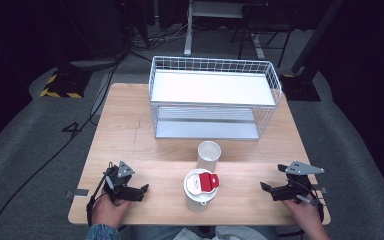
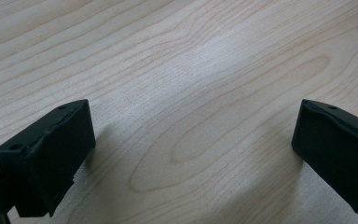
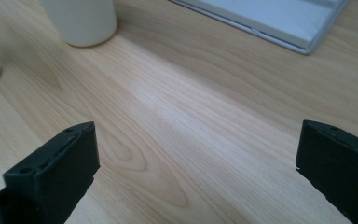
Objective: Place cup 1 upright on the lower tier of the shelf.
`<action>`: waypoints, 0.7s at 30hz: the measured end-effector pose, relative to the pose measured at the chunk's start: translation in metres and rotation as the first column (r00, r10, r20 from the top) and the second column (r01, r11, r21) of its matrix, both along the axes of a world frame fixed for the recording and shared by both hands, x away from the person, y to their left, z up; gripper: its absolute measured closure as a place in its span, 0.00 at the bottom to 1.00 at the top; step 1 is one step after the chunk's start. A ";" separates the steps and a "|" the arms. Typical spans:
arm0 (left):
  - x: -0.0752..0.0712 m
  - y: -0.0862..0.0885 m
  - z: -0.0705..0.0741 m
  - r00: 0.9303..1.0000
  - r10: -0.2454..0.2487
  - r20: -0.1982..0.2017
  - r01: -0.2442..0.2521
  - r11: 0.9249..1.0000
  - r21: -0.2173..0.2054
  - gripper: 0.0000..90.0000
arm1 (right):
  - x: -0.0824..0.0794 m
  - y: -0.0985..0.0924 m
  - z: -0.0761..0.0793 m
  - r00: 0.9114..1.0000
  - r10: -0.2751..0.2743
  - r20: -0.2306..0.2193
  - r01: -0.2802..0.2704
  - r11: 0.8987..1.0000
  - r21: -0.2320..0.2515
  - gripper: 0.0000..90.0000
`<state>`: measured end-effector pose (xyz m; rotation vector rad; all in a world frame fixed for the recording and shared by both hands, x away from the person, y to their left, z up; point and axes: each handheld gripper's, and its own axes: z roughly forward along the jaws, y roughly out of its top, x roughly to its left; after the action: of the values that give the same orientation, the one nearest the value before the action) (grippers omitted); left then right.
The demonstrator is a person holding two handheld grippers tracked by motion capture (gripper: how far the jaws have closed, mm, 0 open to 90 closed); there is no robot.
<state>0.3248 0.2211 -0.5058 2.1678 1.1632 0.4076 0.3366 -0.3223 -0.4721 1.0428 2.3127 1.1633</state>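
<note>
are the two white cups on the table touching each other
Apart. In the high view a strip of bare wood shows between the open cup and the cup with the red piece on top, which stands nearer the person.

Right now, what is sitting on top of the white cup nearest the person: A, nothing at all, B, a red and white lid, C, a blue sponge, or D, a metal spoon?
B: in the high view the near white cup carries a red and white lid, while the far cup stands open.
</note>
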 end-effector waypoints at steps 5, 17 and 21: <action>0.000 0.000 0.000 1.000 0.000 0.000 0.000 1.000 0.000 0.00 | -0.003 0.014 0.016 0.998 0.053 0.037 -0.055 0.997 0.056 0.00; 0.000 0.000 0.000 1.000 0.000 -0.001 0.000 1.000 0.000 0.00 | 0.001 0.047 0.031 0.985 0.143 0.099 -0.152 0.984 0.091 0.00; 0.000 0.000 0.000 1.000 -0.001 0.000 0.001 1.000 0.000 0.00 | 0.004 0.060 0.033 0.980 0.169 0.102 -0.179 0.979 0.093 0.00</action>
<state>0.3248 0.2212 -0.5058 2.1683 1.1626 0.4074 0.3407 -0.2625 -0.4394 0.8122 2.3293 1.3796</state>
